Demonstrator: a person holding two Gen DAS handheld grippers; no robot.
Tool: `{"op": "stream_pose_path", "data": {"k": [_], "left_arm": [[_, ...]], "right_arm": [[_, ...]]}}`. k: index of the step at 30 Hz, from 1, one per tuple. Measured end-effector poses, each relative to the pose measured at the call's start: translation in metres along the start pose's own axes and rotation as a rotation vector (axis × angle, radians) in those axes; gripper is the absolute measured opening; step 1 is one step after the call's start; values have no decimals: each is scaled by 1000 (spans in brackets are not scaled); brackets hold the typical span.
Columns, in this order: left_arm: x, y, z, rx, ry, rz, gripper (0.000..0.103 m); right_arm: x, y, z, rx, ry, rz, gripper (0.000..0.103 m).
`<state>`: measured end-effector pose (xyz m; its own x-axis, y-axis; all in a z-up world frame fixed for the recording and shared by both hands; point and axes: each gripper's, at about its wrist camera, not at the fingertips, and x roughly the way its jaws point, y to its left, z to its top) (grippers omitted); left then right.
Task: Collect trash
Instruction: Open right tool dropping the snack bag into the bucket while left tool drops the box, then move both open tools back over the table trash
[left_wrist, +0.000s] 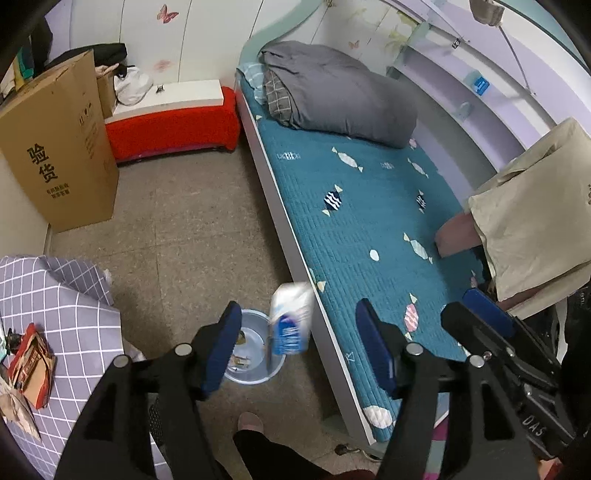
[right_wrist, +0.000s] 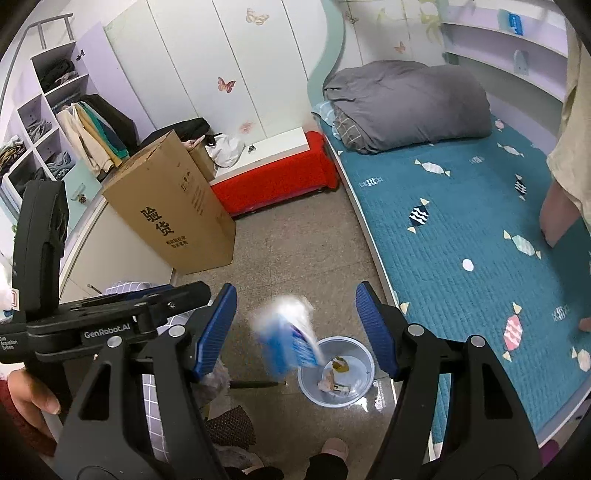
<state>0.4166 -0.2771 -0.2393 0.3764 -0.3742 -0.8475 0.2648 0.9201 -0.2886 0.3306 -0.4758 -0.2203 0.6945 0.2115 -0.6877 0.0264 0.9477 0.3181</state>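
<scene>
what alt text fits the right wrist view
A blurred blue-and-white packet hangs in mid-air between the open blue-padded right tongs, just above a round pale-blue plastic bin holding a few scraps. A teal candy-print bed lies to the right, a tall cardboard box behind.

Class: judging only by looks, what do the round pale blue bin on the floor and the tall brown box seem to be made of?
Round pale blue bin: probably plastic, given its smooth, slightly glossy, evenly coloured wall and thin rim. Tall brown box: corrugated cardboard, matte tan with printed black characters, creased edges and an open flap.
</scene>
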Motion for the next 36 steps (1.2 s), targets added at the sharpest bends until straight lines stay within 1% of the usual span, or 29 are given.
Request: {"op": "stream_pose_path", "data": {"k": [5,10,14,19,26,29,33,36], "left_arm": [[-19,-1,-7,8,-59,28,63],[-38,7,-16,-11,-98,61,63],[-58,23,-28,-54,-126,101,63],[-86,51,-49,-127,-160,151,64],[-128,110,-87,-272,-189,230,64],[-145,144,-102,-344,-201,256,65],[-168,190,-119,-419,-212,281,65],[-182,225,-129,-457,-209,297,65]], "right_arm": [[-1,7,-3,-9,-1,15,67],[0,26,-5,-44,5,55,67],[1,44,-7,-75,15,94,67],[6,78,-15,-129,43,163,68],[21,138,-31,-214,110,263,68],[29,176,-42,-259,133,302,68],[38,220,-54,-293,157,330,68],[48,257,-66,-306,185,341,68]]}}
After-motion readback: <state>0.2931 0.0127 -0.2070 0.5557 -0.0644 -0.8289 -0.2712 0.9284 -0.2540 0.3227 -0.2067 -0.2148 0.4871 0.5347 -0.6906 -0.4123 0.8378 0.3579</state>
